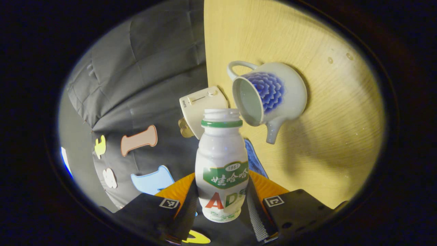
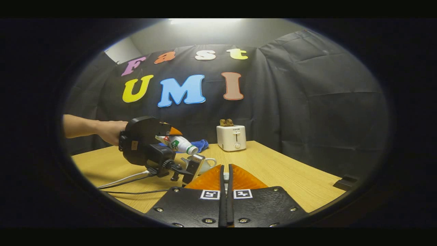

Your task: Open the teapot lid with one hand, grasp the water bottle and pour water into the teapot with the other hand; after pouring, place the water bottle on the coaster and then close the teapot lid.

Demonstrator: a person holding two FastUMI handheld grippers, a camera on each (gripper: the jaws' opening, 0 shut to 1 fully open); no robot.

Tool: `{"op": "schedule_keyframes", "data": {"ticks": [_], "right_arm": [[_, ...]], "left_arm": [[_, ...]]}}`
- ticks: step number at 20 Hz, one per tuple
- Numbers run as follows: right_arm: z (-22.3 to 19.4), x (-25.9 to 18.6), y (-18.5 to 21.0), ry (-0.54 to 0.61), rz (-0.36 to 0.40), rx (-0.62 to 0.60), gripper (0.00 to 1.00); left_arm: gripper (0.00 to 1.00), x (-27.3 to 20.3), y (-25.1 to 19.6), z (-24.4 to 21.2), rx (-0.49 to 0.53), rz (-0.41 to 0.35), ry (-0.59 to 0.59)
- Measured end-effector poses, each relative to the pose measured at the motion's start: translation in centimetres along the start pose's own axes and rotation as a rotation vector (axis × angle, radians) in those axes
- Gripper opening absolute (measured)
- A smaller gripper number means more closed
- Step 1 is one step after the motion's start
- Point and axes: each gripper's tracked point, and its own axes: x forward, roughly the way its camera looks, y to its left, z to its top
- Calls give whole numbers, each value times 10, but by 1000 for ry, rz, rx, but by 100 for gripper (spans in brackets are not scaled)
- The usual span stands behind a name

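Now the left gripper is clamped on the white plastic water bottle with a green neck ring and a green label; both fingers press on its lower body, one on each side. The bottle has no cap, and its open mouth points toward the white ceramic teapot with a blue flower pattern. The teapot stands on the light wooden table. Its opening is uncovered, the pale inside is visible, and the bottle mouth is just beside the rim but apart from it. The spout points down in this view and the handle is at the upper left. Behind the bottle, next to the teapot, stands a white toaster with brown toast slices in it. A blue cloth lies on the table under the bottle side. In the right gripper view, a person's hand holds the left gripper above the table, left of the toaster. The bottle is tilted there with its mouth lower than its base, over the teapot, which is mostly hidden by the device. The blue cloth lies between the bottle and the toaster. The right gripper has its fingers pressed together; a small pale thing sits between them, I cannot tell what it is.
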Motion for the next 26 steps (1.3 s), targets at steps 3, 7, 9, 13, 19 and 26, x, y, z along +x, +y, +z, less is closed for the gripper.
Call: {"op": "schedule_keyframes", "data": {"ticks": [3, 7, 9, 13, 19, 26], "right_arm": [[4, 1, 3, -8, 6, 7, 0], [7, 2, 10, -10, 27, -2, 0], [8, 4, 12, -9, 39, 1, 0], [8, 17, 23, 1, 69, -7, 0], [16, 42, 45, -4, 122, -21, 0], [28, 68, 72, -23, 161, -54, 0]], "left_arm": [[75, -3, -8, -1, -103, -3, -15], [68, -9, -22, -6, -287, -24, -22], [75, -13, -26, -12, -417, -21, -18], [82, -32, -28, -27, -647, -1, -13], [82, -61, -25, -57, -1002, 63, -12], [82, -86, -36, -103, -1292, 88, 34]]}}
